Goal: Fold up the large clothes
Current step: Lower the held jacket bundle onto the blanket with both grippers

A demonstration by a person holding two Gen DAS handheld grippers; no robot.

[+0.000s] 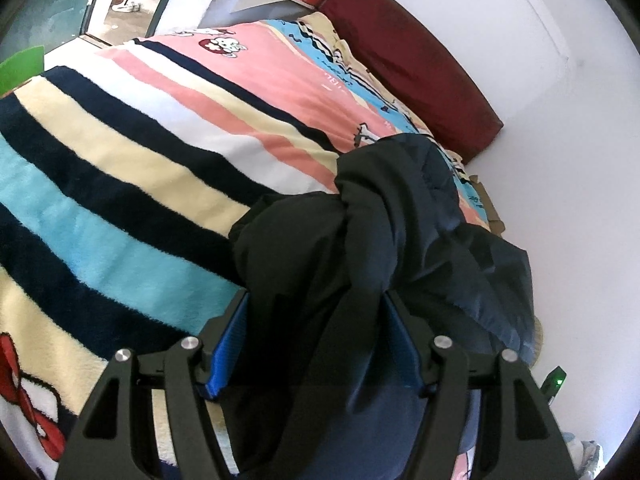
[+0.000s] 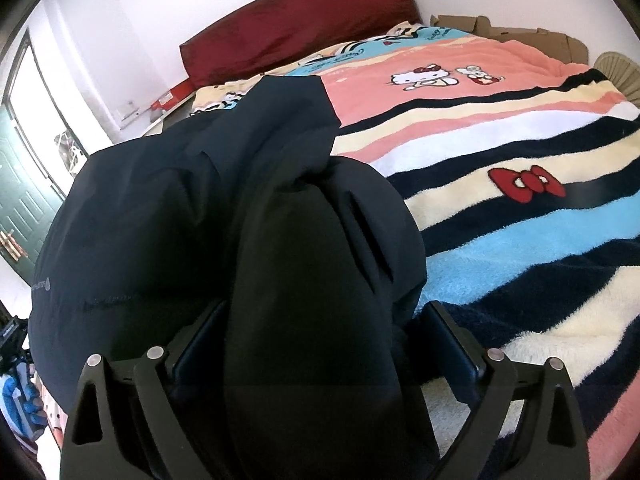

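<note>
A large dark navy padded jacket (image 1: 400, 216) hangs bunched over the striped blanket (image 1: 120, 184) on the bed. My left gripper (image 1: 316, 320) is shut on a thick fold of the jacket, which fills the gap between its blue pads (image 1: 228, 344). In the right wrist view the same jacket (image 2: 168, 208) bulges up in front of the camera. My right gripper (image 2: 320, 332) is shut on another bunch of it, held above the blanket (image 2: 500, 208). The jacket hides both sets of fingertips.
A dark red headboard cushion (image 1: 412, 64) leans on the white wall at the bed's far end and also shows in the right wrist view (image 2: 296, 28). Cardboard (image 2: 520, 32) lies beside the bed. A green door (image 2: 20, 208) is at the left.
</note>
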